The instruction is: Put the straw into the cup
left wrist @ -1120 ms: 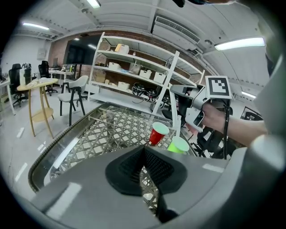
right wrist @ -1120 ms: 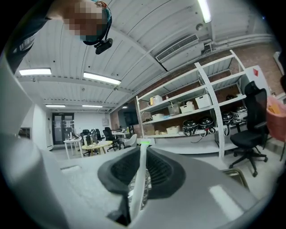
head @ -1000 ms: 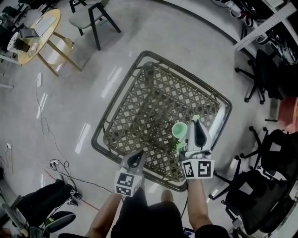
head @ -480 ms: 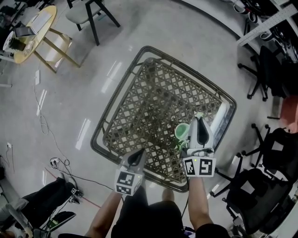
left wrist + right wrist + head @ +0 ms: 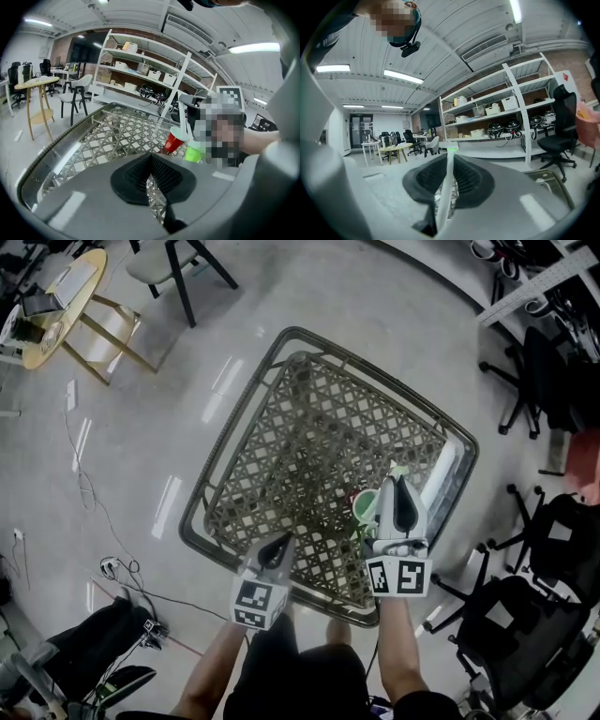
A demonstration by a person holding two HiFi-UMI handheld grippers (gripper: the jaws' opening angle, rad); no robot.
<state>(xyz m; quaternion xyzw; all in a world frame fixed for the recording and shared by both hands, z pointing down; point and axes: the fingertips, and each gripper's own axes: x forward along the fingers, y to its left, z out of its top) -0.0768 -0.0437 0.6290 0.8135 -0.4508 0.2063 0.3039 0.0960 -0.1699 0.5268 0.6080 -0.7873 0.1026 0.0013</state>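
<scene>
1. The left gripper (image 5: pixel 279 545) is held out on a bare forearm (image 5: pixel 211 671) over the near edge of the table (image 5: pixel 300 427) and is tilted downward. Its jaws are closed tip to tip, with nothing between them.
2. The right gripper (image 5: pixel 398 486) is carried roughly level, farther in over the table's right side. Its marker cube (image 5: pixel 398 576) is turned up toward the head camera.
3. The straw (image 5: pixel 445 192) is clamped between the right gripper's ribbed black pads. It is a thin white tube with a green tip, and that tip stands free in the air past the jaw ends.
4. A red cup (image 5: pixel 173 141) and a green cup (image 5: pixel 193 151) are seen side by side on the table, just beside the right gripper. Both are smooth and tapered.
5. The table top is formed of an open lattice of woven strips. It is bounded by a dark tubular rim with rounded corners.
</scene>
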